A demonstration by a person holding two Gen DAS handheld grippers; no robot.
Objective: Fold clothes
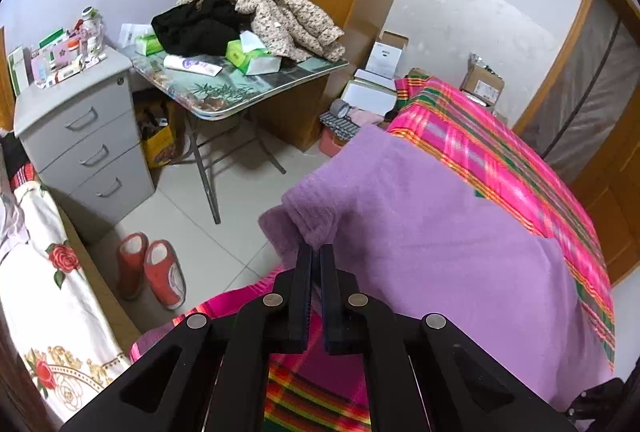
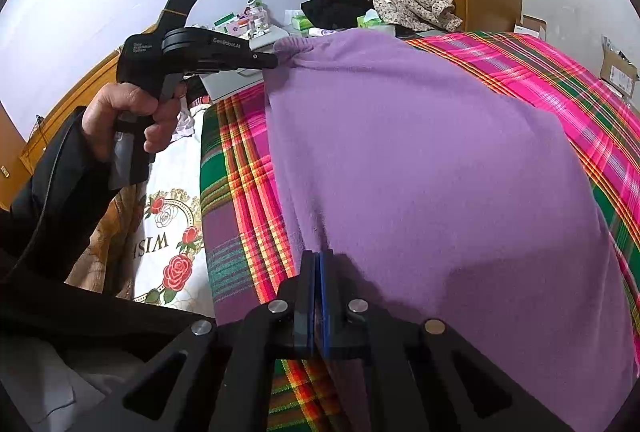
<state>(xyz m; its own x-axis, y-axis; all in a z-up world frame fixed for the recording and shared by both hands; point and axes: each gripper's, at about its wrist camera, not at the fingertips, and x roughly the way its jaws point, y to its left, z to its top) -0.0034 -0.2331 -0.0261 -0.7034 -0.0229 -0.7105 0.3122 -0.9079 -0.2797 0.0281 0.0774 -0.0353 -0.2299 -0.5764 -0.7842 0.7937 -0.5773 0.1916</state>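
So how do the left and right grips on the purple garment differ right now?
Left gripper pinches a bunched, ribbed far corner; right gripper pinches the flat near edge. The purple garment puckers at the left grip and lies smoother at the right. Both are shut on it, on the same side.

A bed (image 2: 240,192) covered with a bright pink, green and orange plaid blanket (image 1: 500,160) carries a purple garment (image 2: 420,172) spread flat across it.

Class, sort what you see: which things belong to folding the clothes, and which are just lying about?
Job: purple garment; left hand-held gripper; right hand-held gripper, both shut on its edge.
Lying about: red slippers; tissue packs; grey drawer unit.
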